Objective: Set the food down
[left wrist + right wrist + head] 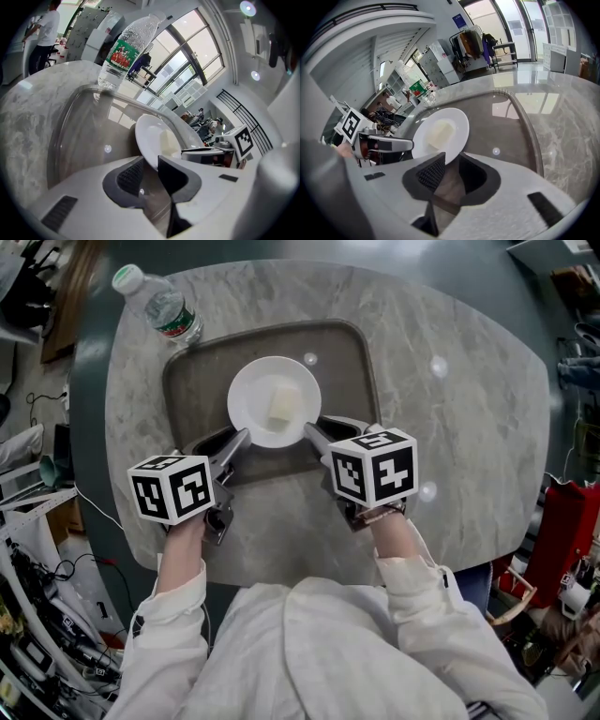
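Note:
A white plate point(275, 401) with a pale block of food point(282, 406) rests on the dark tray point(197, 381). My left gripper point(242, 437) is at the plate's near-left rim and my right gripper point(314, 430) at its near-right rim. In the left gripper view the plate point(154, 136) has its rim between the jaws of the left gripper point(151, 173), with a gap showing beside the rim. In the right gripper view the plate point(440, 133) reaches in between the jaws of the right gripper point(451, 171), which also stand apart around it. Both grippers are open.
A plastic water bottle point(157, 304) with a green label stands at the tray's far-left corner on the round marble table point(469, 427). The table's front edge runs just before the person's sleeves. Cluttered shelves and cables surround the table.

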